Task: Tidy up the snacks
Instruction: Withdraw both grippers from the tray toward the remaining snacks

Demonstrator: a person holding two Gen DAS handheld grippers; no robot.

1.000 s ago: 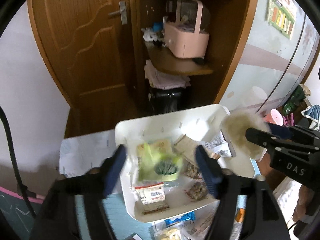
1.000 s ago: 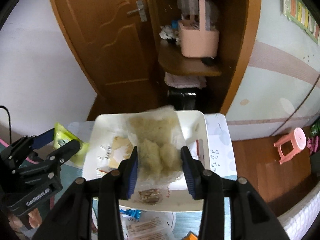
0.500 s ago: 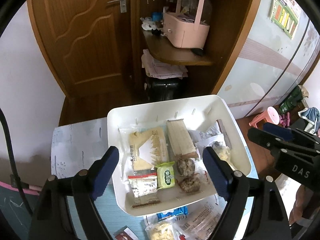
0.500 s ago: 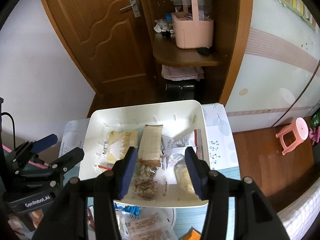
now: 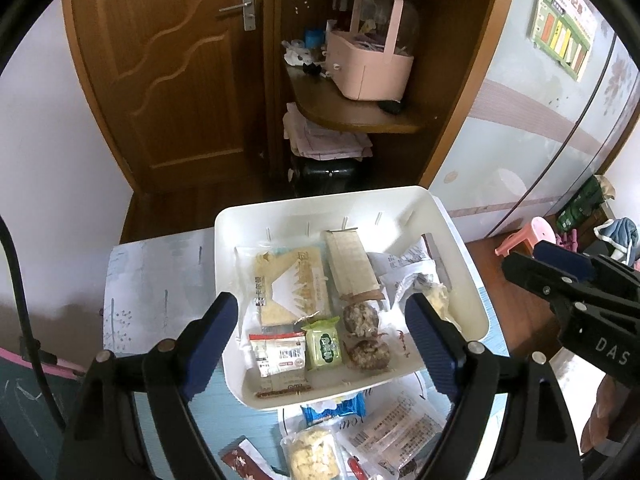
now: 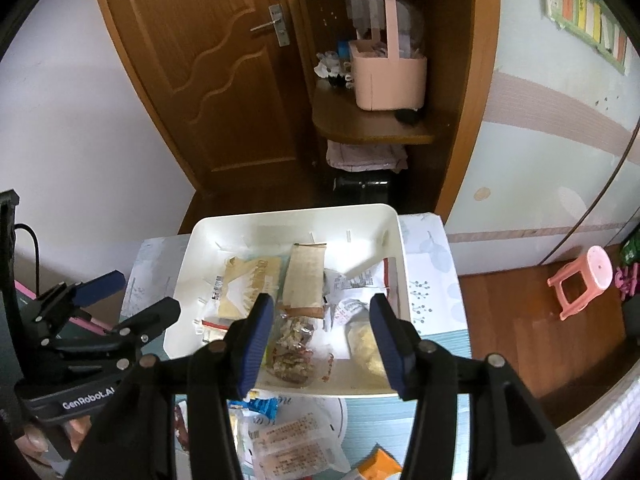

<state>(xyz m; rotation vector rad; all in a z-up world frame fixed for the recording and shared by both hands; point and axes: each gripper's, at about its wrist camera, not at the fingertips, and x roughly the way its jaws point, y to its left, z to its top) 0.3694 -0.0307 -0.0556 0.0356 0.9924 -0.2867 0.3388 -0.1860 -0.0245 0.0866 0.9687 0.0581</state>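
Your left gripper [image 5: 320, 328] and right gripper [image 6: 322, 334] both hang above the near end of the white bin [image 5: 464, 264], jaws apart and empty; loose snack packets [image 5: 390, 436] lie on the table just before it; more packets [image 5: 294, 284] fill the bin.
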